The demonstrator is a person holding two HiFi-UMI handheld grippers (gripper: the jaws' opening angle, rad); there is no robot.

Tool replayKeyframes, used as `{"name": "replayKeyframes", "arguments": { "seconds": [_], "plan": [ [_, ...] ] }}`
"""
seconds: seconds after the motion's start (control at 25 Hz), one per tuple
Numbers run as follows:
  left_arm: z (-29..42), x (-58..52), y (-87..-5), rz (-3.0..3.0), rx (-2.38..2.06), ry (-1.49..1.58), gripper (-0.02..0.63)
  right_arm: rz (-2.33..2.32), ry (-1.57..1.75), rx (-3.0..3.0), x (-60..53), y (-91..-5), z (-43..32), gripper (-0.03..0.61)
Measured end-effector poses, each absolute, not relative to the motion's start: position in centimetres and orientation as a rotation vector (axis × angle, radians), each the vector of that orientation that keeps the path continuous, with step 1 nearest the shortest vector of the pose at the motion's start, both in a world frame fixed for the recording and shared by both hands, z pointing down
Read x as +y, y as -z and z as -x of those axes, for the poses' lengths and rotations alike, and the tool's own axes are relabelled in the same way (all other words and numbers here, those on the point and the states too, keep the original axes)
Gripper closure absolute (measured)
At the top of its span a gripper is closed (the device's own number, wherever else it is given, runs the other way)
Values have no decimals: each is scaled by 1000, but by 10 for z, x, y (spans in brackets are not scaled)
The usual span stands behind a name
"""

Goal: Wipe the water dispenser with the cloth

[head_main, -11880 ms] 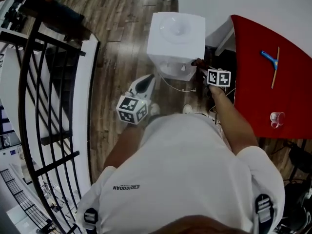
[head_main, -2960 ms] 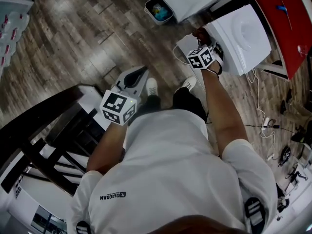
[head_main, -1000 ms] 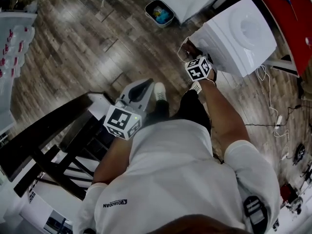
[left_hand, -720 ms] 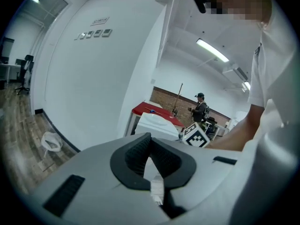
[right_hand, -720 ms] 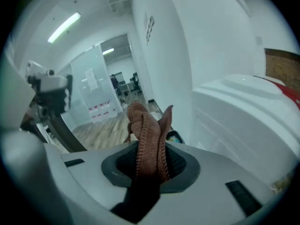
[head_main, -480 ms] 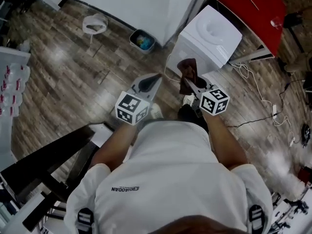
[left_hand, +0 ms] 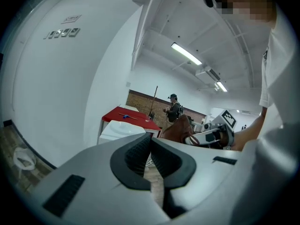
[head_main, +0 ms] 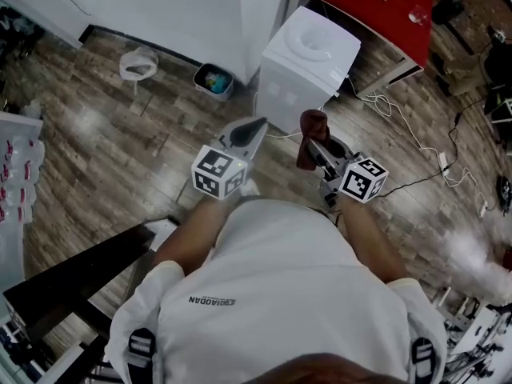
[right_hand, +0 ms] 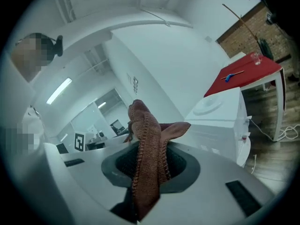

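Right gripper (head_main: 318, 144): jaws clamped on a brown knitted cloth (head_main: 311, 129). In the right gripper view the cloth (right_hand: 144, 139) stands up out of the right gripper (right_hand: 149, 165) in a folded bunch, one corner flopped to the right.

Left gripper (head_main: 258, 123): jaws together at the tips, nothing between them, confirmed in the left gripper view (left_hand: 150, 142). It is held level beside the right gripper, apart from it.

White box-shaped water dispenser (head_main: 308, 62): upright on the wood-plank floor (head_main: 104, 150), against the white wall and beside a red table (head_main: 376, 2). Its top has a round recess. In the right gripper view the dispenser (right_hand: 220, 121) lies to the right of the cloth, near it but clear of contact.

Both grippers point toward the dispenser's front face.

Other items: a small bin (head_main: 212, 79) with coloured contents left of the dispenser; white cables (head_main: 382, 106) on the floor to its right.
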State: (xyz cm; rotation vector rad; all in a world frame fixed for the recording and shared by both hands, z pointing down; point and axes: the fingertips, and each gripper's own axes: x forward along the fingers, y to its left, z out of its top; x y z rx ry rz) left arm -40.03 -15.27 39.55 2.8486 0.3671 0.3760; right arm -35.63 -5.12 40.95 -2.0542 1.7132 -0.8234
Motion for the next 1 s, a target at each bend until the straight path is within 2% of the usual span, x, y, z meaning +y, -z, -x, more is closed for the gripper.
{"name": "replayKeyframes", "arguments": {
  "seconds": [0.44, 1.0],
  "plan": [
    [406, -64, -377, -2846, 301, -332, 617, 2161, 694, 1825, 57, -377, 389, 491],
    [456, 10, -379, -2887, 234, -380, 617, 2216, 647, 1769, 143, -376, 411, 491]
  ]
}}
